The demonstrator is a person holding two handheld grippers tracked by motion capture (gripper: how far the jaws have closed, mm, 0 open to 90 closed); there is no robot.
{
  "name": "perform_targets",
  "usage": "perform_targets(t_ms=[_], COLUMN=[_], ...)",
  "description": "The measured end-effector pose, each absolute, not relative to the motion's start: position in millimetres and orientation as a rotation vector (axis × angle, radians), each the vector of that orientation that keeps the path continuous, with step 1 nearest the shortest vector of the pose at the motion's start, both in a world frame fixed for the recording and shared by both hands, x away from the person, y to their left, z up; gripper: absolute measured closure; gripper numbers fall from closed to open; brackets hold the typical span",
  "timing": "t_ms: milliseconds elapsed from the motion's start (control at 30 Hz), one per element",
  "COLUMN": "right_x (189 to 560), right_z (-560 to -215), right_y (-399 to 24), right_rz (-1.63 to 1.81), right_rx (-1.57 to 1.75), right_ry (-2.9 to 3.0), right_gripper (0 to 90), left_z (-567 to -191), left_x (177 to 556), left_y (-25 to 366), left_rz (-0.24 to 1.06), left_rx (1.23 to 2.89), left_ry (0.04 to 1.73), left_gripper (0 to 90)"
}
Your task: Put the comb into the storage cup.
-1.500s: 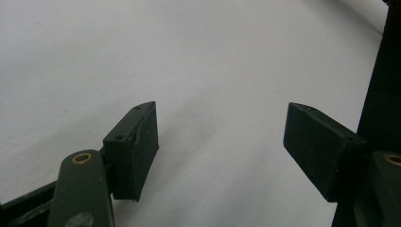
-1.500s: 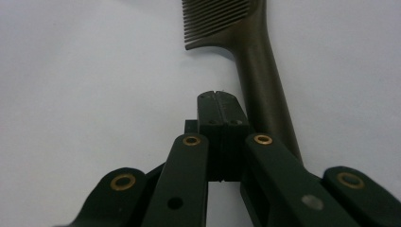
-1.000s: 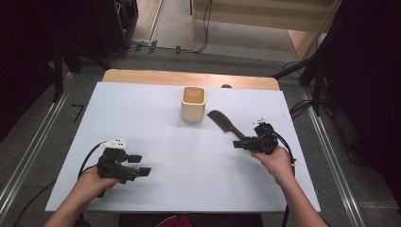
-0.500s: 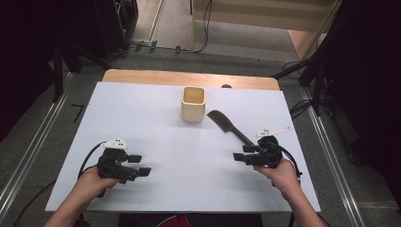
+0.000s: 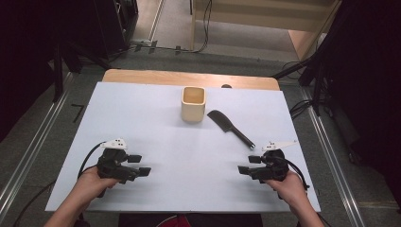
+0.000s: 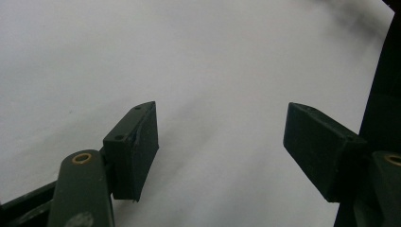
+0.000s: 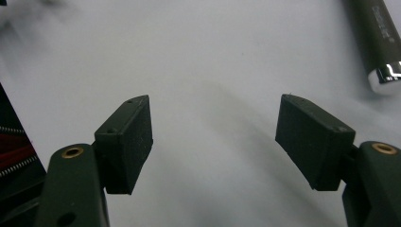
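Observation:
A black spatula-like utensil (image 5: 229,126) lies flat on the white table top (image 5: 156,123), right of a small beige square cup (image 5: 193,102). Its handle end has a silver cap (image 7: 384,78). My right gripper (image 5: 249,165) rests near the table's front right, just in front of that handle end and apart from it. Its jaws have just been opening, and nothing is between them (image 7: 215,137). My left gripper (image 5: 140,164) sits at the front left, open and empty over bare table (image 6: 220,142).
A strip of wooden table (image 5: 189,78) shows behind the white sheet. Metal rails (image 5: 331,151) run along both sides on the floor, and cables (image 5: 203,28) lie beyond the far edge.
The right gripper let go of the utensil's handle and drew back toward the front edge, its jaws spreading. The utensil stays on the table. The left gripper has not moved.

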State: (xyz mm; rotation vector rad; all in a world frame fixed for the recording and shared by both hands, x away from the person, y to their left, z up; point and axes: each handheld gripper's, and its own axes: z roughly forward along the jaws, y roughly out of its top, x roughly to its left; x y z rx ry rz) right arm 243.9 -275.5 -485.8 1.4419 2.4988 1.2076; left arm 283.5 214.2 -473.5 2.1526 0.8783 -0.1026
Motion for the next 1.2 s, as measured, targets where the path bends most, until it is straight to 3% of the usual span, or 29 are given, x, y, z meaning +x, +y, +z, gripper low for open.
perform_targets(t_ms=[333, 1200], right_x=[239, 277], right_z=[-489, -471], right_y=[-282, -297], right_rz=[1.174, 1.216], right_rx=[1.458, 1.463], right_ry=[2.471, 2.388], right_gripper=[25.6, 25.0], left_z=[-474, -475], left_x=[283, 285], left_y=[212, 211], left_rz=[-0.109, -0.109], left_rx=[2.162, 2.164], left_ry=[0.866, 0.871], left_gripper=[28.2, 28.2])
